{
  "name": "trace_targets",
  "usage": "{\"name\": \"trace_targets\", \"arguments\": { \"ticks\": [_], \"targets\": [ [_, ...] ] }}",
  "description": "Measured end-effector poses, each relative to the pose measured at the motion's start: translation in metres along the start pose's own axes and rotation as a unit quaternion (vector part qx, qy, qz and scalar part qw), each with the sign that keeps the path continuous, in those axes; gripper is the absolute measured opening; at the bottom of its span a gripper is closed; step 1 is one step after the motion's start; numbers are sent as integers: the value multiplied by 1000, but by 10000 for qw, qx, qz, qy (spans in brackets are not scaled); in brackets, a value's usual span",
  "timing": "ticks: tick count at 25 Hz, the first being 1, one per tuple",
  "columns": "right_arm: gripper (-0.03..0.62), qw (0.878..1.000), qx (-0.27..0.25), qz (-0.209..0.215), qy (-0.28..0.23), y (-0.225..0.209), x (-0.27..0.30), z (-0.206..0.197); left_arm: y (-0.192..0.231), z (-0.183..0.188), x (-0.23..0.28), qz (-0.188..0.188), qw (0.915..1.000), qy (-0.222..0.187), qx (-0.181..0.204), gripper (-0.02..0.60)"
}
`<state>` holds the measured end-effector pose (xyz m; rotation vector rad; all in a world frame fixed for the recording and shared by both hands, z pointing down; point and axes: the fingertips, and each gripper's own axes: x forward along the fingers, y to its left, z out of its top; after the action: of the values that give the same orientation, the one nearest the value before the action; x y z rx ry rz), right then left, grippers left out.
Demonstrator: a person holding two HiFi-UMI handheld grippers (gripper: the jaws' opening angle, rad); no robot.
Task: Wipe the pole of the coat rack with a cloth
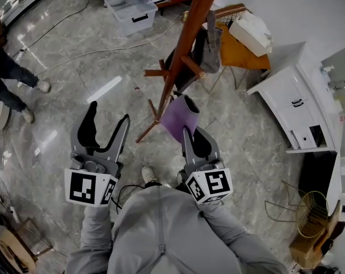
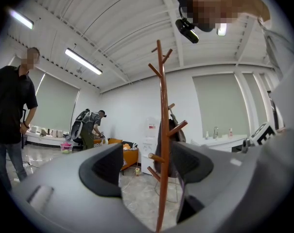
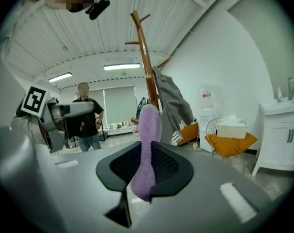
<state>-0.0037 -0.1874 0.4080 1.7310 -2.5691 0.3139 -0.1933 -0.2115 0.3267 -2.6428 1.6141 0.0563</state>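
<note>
Coat rack (image 1: 186,36) on marbled floor (image 1: 92,56), cloth (image 1: 179,119) in right gripper (image 1: 192,138)

Grey marble floor (image 1: 69,73); white cabinet (image 1: 286,96) beside orange chair (image 1: 240,53); ceiling strip lights (image 2: 83,61).

You see one brown wooden coat rack (image 1: 186,39), one purple fuzzy cloth (image 1: 178,119), one clear plastic bin (image 1: 129,7), one white cabinet (image 1: 292,101), and two grey grippers: left gripper (image 1: 108,116), right gripper (image 1: 192,135).
</note>
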Motion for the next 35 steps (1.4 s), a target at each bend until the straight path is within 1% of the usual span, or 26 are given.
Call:
{"name": "trace_targets", "arguments": {
  "ticks": [3, 4, 6, 7, 8, 9, 10, 11, 14, 17, 20, 22, 27, 31, 35],
  "targets": [
    [55, 9955, -624, -63, -706, 11, -9, 46, -3, -1, 1, -16, 10000, 18, 19, 341],
    [55, 9910, -952, -77, -934, 16, -7, 59, -3, -1, 1, -20, 10000, 26, 27, 341],
    [55, 9765, -1751, -55, -1254, 27, 6, 78, -5, -1, -1, -19, 10000, 42, 44, 341],
    [55, 9696, -2105, -62, -1249, 30, 17, 80, -5, -1, -2, -14, 10000, 49, 52, 341],
    [55, 9663, -2344, -127, -1059, 30, 29, 75, -6, -1, -3, -8, 10000, 55, 62, 341],
    [55, 9665, -2443, -252, -748, 25, 41, 66, -6, -1, -5, 1, 10000, 61, 73, 341],
    [55, 9677, -2438, -397, -511, 19, 53, 58, -5, -1, -6, 17, 9999, 71, 87, 341],
    [55, 9685, -2392, -530, -437, 14, 64, 55, -4, -1, -7, 41, 9999, 85, 99, 341],
    [55, 9685, -2261, -815, -649, -2, 88, 55, 1, -4, -11, 146, 9997, 161, 101, 341],
    [55, 9640, -2370, -960, -731, -14, 106, 49, 6, -11, -15, 244, 9994, 252, 65, 341],
    [55, 9584, -2591, -994, -664, -17, 118, 37, 10, -19, -18, 313, 9989, 339, 21, 341],
    [55, 9573, -2650, -988, -599, -19, 122, 29, 10, -25, -18, 332, 9987, 396, -9, 341],
    [55, 9610, -2598, -912, -240, -26, 132, -2, 9, -34, -14, 330, 9981, 507, -59, 341],
    [55, 9659, -2442, -860, 63, -30, 139, -31, 10, -40, -14, 373, 9976, 582, -50, 341],
    [55, 9671, -2390, -792, 368, -35, 144, -64, 11, -46, -17, 429, 9969, 665, -17, 341]
  ]
}}
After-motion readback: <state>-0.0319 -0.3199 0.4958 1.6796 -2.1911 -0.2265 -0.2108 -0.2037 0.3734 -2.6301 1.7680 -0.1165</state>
